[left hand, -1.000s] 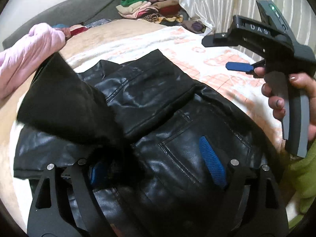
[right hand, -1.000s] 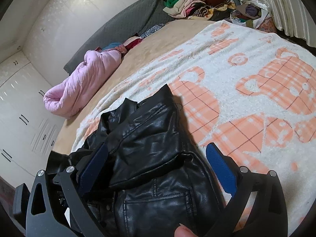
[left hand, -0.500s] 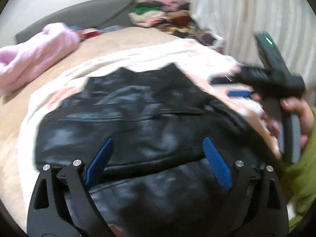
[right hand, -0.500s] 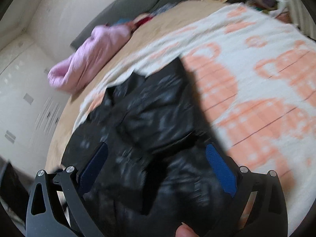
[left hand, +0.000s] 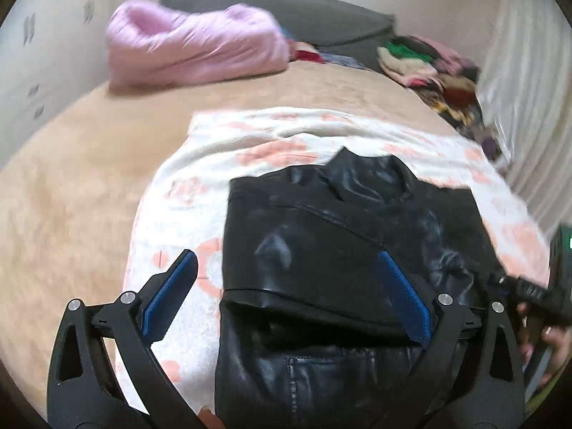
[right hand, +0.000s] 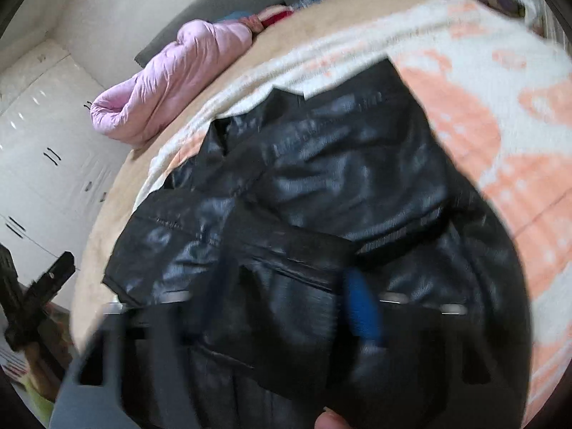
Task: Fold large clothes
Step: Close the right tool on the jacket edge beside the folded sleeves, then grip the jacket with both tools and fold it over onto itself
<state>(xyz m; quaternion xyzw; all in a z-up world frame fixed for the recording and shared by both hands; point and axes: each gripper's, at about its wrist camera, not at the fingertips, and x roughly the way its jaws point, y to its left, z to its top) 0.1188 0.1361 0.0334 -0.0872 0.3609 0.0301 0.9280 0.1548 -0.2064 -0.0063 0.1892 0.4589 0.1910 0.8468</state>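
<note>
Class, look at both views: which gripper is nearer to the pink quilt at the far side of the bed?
Left. The left gripper hovers at the black jacket's quilt-side edge; the right gripper sits over the jacket's other side, farther from the pink quilt.

1. This is a bedroom in a home: a wide bed (left hand: 71, 186) with a tan plush cover fills most of both views.
2. A white blanket (left hand: 228, 143) with orange bear-like prints lies spread over the near part of the bed.
3. A dark grey headboard cushion (left hand: 321, 14) runs along the far wall.
4. A rolled pink quilt (left hand: 193, 50) lies on the far left of the bed.
5. A pile of mixed coloured clothes (left hand: 429, 64) sits at the far right, beside a pale curtain (left hand: 525, 71).
6. White wardrobe doors (right hand: 39, 150) with dark handles line the left wall.
</note>
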